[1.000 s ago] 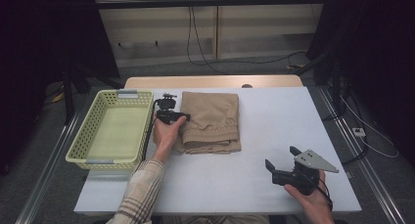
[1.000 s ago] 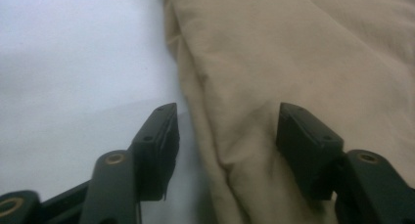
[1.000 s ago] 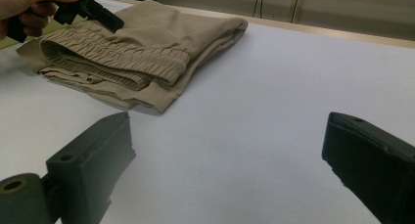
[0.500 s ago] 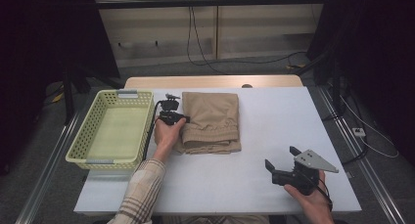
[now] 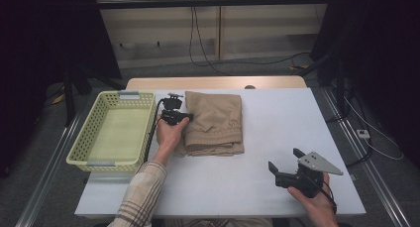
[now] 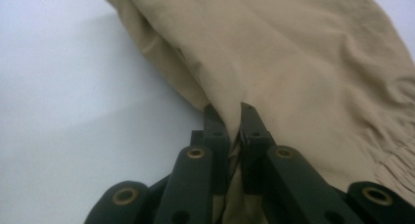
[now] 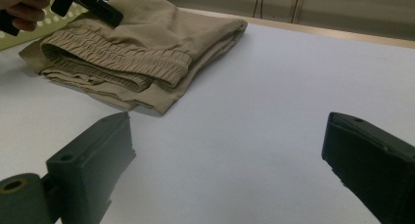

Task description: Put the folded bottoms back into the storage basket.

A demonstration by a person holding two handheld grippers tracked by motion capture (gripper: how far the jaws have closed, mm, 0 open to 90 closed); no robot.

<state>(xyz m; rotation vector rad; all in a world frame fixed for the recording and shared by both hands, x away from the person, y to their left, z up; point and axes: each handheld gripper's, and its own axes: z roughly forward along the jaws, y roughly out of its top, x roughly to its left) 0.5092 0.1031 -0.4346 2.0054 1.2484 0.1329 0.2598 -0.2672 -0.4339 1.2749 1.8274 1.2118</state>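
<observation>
A folded tan garment (image 5: 215,123) with an elastic waistband lies on the white table (image 5: 277,118), left of centre. My left gripper (image 5: 187,117) reaches into its left edge. In the left gripper view the jaws (image 6: 230,109) are shut, with a fold of the tan cloth (image 6: 293,62) pinched between them. My right gripper (image 5: 284,158) is held low over the table's near right part, away from the garment. Its jaws (image 7: 230,131) stand wide open with bare table between them. The right gripper view also shows the garment (image 7: 142,43) and the left gripper (image 7: 98,6) farther off.
A pale yellow-green plastic basket (image 5: 84,133) stands at the table's left edge, just left of my left hand. Bare table stretches right of the garment. Cables hang behind the far edge and dark stands flank the table.
</observation>
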